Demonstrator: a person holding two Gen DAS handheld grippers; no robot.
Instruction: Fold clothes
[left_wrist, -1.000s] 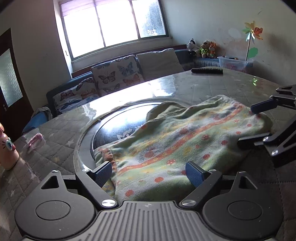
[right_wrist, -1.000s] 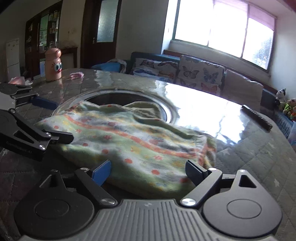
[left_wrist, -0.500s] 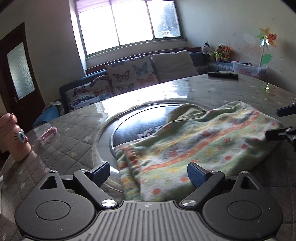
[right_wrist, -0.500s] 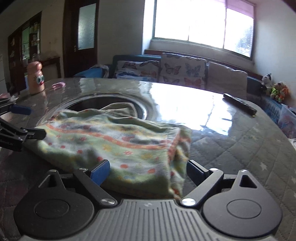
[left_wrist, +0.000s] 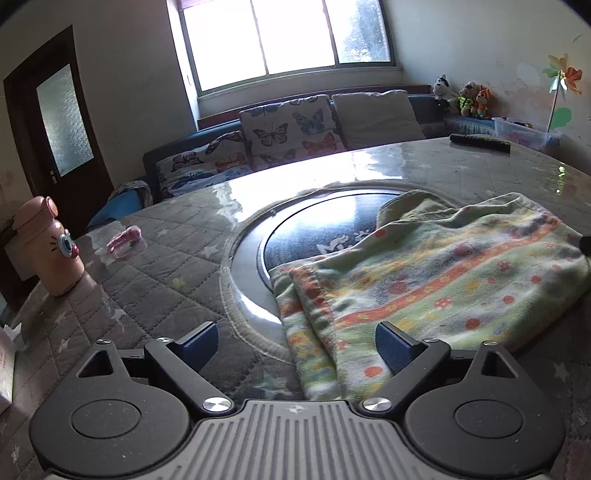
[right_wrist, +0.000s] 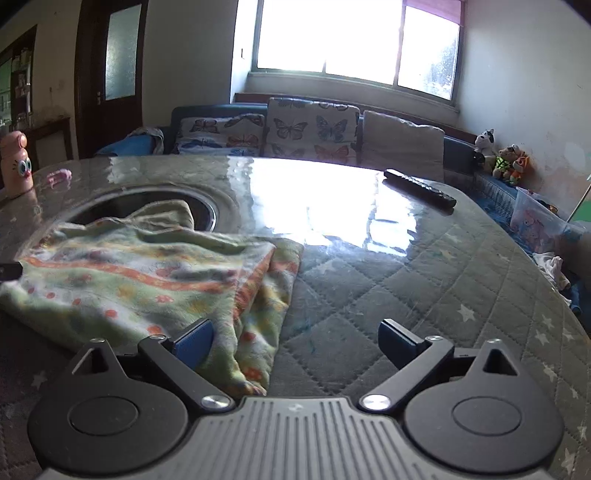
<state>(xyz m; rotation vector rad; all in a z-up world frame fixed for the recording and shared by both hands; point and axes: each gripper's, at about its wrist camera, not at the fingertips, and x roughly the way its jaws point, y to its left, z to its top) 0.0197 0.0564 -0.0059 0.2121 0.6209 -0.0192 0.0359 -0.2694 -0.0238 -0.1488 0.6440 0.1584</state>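
Both wrist cameras are sitting low over the table (left_wrist: 177, 258), looking forward between wide-parted fingers toward the window (left_wrist: 288, 37) and sofa (right_wrist: 310, 129). The left view is facing the folded cloth's (left_wrist: 424, 280) left end, the right view its right end; both are sharing cloth, remote (right_wrist: 419, 188) and pink bottle (left_wrist: 51, 247).

Your folded cloth (left_wrist: 424, 280) on the table (left_wrist: 166, 266) partly over its centre disc (left_wrist: 314, 229), bottle (left_wrist: 51, 247) at the left edge, remote (right_wrist: 419, 188) at the far edge, sofa (right_wrist: 295, 129) behind.
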